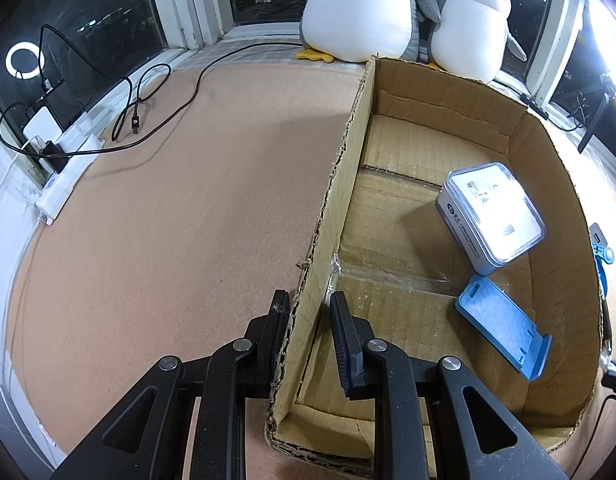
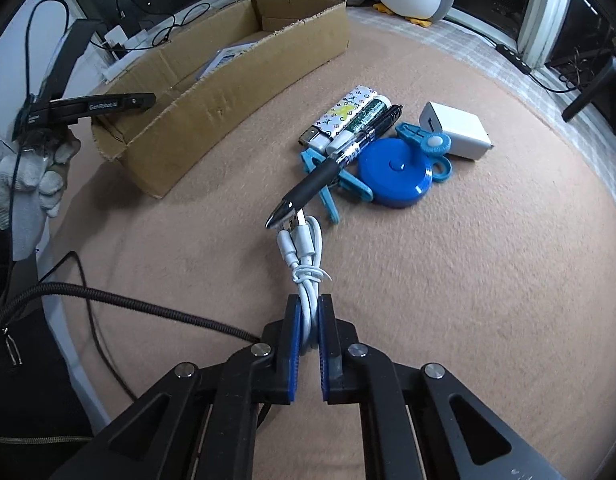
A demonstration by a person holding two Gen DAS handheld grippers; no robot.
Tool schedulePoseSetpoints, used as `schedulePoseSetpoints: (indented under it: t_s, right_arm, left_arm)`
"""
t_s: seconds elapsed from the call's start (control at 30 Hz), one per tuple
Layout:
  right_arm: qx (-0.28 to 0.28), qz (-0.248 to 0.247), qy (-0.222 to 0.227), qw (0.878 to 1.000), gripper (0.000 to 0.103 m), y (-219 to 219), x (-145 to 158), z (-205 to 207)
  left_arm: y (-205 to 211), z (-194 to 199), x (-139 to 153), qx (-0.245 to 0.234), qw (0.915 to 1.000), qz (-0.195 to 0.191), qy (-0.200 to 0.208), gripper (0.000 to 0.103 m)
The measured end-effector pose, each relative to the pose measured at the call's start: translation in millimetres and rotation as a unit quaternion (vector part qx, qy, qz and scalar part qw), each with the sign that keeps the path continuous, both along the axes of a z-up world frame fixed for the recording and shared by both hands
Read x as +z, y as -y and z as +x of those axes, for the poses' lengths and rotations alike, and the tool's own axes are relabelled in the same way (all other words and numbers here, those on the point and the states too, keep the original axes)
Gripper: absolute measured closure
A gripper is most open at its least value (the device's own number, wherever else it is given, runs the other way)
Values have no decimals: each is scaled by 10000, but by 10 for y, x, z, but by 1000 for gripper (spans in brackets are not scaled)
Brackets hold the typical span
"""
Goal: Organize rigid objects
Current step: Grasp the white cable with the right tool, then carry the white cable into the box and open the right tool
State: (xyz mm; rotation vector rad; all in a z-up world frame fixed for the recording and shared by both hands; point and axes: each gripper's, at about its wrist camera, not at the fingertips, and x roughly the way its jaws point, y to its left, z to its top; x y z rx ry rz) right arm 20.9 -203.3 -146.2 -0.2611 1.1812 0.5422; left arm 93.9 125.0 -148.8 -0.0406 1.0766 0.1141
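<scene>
My left gripper (image 1: 308,309) is shut on the left wall of the open cardboard box (image 1: 340,184), one finger outside and one inside. In the box lie a clear-lidded tin (image 1: 492,216) and a blue phone stand (image 1: 504,328). My right gripper (image 2: 308,312) is shut on a bundled white USB cable (image 2: 305,256) that rests on the tan mat. Beyond the cable lie a black pen (image 2: 340,160), a patterned lighter (image 2: 344,116), a green tube (image 2: 358,122), a blue round tape measure (image 2: 396,172), blue clips (image 2: 424,140) and a white charger (image 2: 456,130).
The cardboard box (image 2: 235,96) stands left of the pile in the right wrist view, with a gloved hand (image 2: 27,176) at its near corner. Two plush penguins (image 1: 360,8) sit behind it by the window. A power strip and black cables (image 1: 67,136) line the mat's left edge.
</scene>
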Motion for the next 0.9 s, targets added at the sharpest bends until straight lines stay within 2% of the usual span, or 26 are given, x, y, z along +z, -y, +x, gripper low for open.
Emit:
schedulePoseSetpoints:
  t_s: [0.17,0.43,0.6,0.77,0.9]
  right_arm:
    - [-317,112,175,9993,96,94,134,-110]
    - [-598,583,472,9954,96,122,553,-89]
    - [-537,1290,543,9887,96,-209,795,93]
    - [-177,1391,583,9884,96,-766,810,203]
    - [12,1459,428,9884,96,-1155,693,287]
  left_arm:
    - [1,-1,-1,-3,10000,6,0,80]
    - [5,-2,0,-6,10000,5,7,80]
    - [10,-6,-1,-6,10000,3,18,80]
    - [15,-6,0,-23,10000,10,26,80]
    - [14,-3,-1,-17,10000,1,29,80]
